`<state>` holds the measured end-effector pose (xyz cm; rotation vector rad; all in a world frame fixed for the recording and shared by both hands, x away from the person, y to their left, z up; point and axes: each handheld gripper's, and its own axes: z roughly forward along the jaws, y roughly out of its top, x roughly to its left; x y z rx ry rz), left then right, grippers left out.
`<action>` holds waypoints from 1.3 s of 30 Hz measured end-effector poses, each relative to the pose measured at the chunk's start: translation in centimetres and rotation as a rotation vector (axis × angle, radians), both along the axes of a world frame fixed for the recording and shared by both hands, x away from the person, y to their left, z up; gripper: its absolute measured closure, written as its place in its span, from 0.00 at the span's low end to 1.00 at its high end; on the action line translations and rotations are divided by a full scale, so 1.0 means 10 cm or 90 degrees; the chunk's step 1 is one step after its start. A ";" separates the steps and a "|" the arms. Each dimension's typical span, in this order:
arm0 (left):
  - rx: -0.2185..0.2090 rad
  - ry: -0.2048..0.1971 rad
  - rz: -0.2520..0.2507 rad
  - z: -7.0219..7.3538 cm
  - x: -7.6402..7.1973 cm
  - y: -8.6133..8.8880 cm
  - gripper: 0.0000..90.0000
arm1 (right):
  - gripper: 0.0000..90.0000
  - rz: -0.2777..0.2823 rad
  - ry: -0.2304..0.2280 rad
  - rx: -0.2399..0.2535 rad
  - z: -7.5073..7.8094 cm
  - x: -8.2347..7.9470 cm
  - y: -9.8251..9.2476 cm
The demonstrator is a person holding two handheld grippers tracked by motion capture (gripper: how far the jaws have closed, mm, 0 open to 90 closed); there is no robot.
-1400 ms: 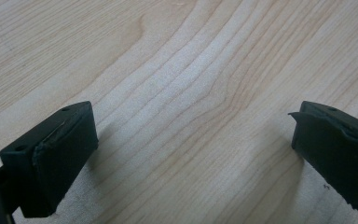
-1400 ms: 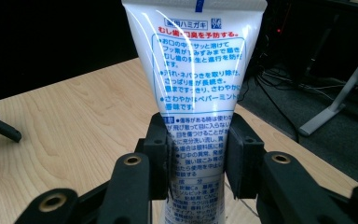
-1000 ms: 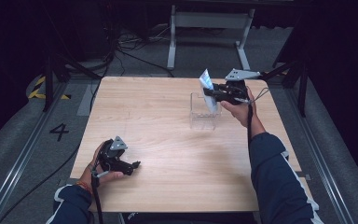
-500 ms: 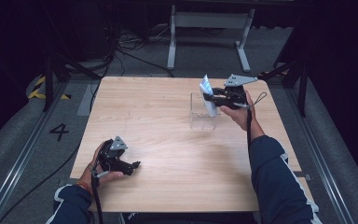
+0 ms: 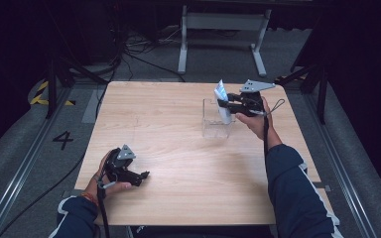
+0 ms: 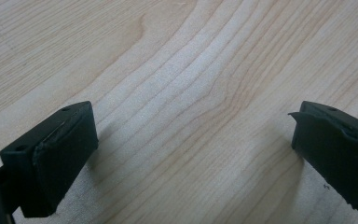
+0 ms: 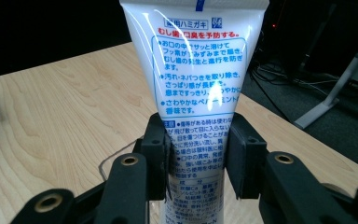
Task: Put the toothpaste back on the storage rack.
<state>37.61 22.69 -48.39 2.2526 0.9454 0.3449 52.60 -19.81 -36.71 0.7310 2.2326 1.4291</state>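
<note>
Trouble here looks like the right gripper [image 5: 224, 105], clamped on the white plastic toothpaste tube with blue and red print [image 7: 199, 79] above the clear acrylic box [image 5: 215, 119], catching the rim and tipping it, while the left gripper [image 5: 144, 175] sits wide open on the wooden table [image 5: 168, 124].

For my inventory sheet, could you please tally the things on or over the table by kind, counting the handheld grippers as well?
White tube, clamped in the right gripper above the box: 1
Clear plastic box, on the table: 1
Handheld grippers, the right one and the left gripper resting open on the wood: 2
Total: 4
</note>
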 end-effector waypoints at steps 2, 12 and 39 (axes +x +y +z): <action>0.000 0.000 0.000 0.00 0.00 0.00 0.01 | 0.72 -0.001 0.004 -0.010 -0.04 0.01 0.01; 0.002 0.000 -0.001 0.00 0.00 0.00 0.01 | 0.71 -0.001 0.016 -0.046 -0.09 -0.01 0.00; 0.002 0.000 -0.001 0.00 0.00 0.00 0.01 | 0.63 -0.010 0.081 -0.171 -0.20 0.00 0.03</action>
